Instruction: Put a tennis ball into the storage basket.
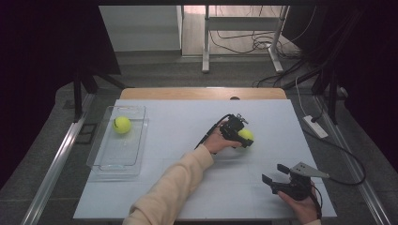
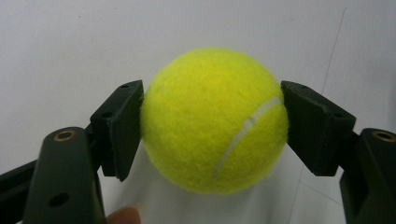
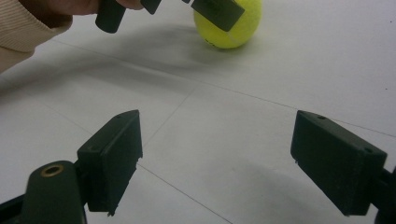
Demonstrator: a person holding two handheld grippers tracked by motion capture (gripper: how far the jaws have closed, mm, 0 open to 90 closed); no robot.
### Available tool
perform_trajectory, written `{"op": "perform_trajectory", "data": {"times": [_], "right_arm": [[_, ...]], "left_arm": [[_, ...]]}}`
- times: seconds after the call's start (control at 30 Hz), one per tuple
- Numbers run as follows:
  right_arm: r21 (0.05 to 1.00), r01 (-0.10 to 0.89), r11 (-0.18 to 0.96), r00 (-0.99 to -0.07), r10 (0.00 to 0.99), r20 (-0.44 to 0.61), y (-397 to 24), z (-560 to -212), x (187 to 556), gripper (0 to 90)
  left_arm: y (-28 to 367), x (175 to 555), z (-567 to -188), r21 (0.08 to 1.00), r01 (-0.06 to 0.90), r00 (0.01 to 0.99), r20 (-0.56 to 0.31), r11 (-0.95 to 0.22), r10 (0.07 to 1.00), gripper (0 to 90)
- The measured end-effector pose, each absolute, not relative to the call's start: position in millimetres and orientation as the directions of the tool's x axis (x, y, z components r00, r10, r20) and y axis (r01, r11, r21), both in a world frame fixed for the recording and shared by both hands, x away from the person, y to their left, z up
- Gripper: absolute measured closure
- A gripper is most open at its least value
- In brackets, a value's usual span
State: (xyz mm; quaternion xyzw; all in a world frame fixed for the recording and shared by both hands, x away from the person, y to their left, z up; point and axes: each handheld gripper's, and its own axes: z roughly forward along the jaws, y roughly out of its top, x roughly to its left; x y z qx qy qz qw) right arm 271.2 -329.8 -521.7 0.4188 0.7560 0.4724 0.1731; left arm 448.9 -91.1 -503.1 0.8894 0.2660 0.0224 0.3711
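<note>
Two tennis balls are showing: the left gripper (image 1: 240,135) is clamping one tennis ball (image 1: 246,135) between both pads (image 2: 122,126), sitting on the white table (image 1: 187,187) just right of centre, while the second ball (image 1: 122,124) is lying inside the one clear tray (image 1: 108,164) at about 9 o'clock from the gripped ball, well apart. The right gripper (image 1: 276,174) is idling at roughly 5 o'clock from the gripped ball, jaws spread wide with nothing between them, resting in the person's hand (image 1: 302,206) near the table's front edge.
</note>
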Motion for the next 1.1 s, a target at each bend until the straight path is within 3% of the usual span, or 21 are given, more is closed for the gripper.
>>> {"op": "perform_trajectory", "data": {"times": [1.1], "right_arm": [[0.860,0.466,0.206,-0.588,0.799,0.128,-329,-522,271,16.6]], "left_arm": [[-64,438,-485,0.713,0.452,0.858,-0.183,-0.535,0.481,27.3]]}}
